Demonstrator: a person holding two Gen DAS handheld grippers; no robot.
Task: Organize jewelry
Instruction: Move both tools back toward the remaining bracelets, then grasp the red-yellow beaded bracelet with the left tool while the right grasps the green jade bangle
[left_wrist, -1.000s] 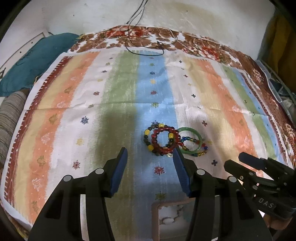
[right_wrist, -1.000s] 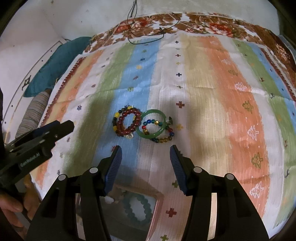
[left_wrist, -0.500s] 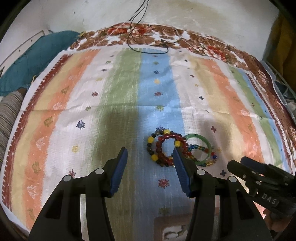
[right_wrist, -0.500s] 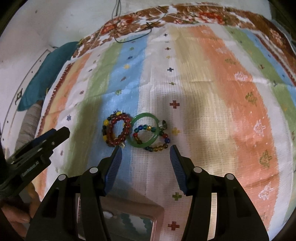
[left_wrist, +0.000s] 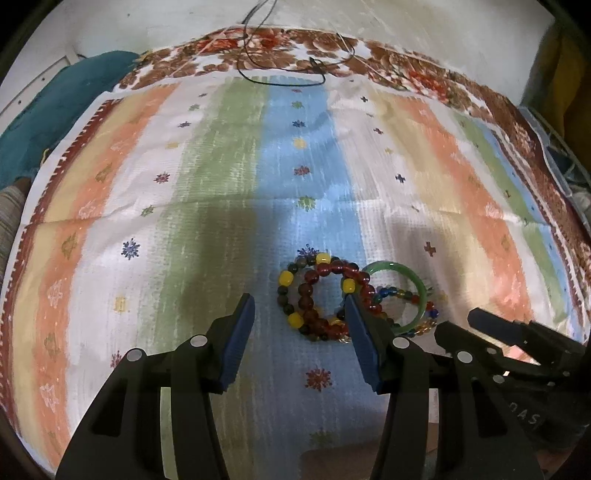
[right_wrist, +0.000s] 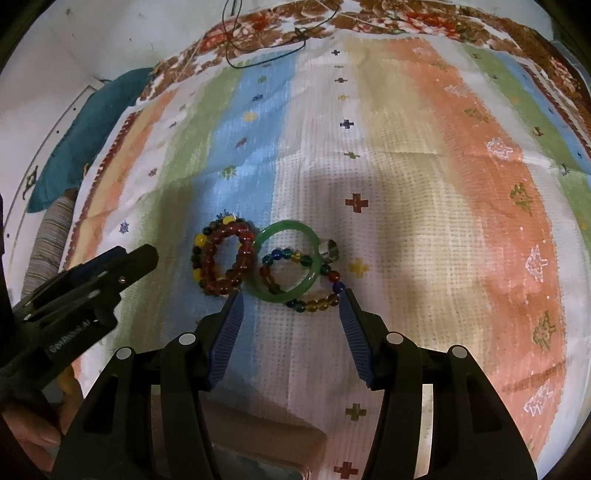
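Note:
A pile of jewelry lies on the striped cloth (left_wrist: 184, 184). A dark red bead bracelet (left_wrist: 325, 295) with yellow and dark beads around it lies at the left of the pile; it also shows in the right wrist view (right_wrist: 225, 258). A green bangle (right_wrist: 288, 262) lies beside it over a multicoloured bead bracelet (right_wrist: 317, 304), with a small silver ring (right_wrist: 330, 250) at its right rim. My left gripper (left_wrist: 300, 308) is open and empty just before the red bracelet. My right gripper (right_wrist: 291, 302) is open and empty, its fingertips at the near edge of the bangle.
A brown-framed box edge (right_wrist: 266, 439) shows low between my right gripper's fingers, with something teal inside. A black cord (left_wrist: 280, 74) lies at the far edge of the cloth. A teal cushion (left_wrist: 55, 110) lies at the left. The wall stands behind.
Both grippers have moved forward toward the jewelry pile, which now sits nearer their fingertips. The box has slid toward the bottom edge of both views. Both stay open.

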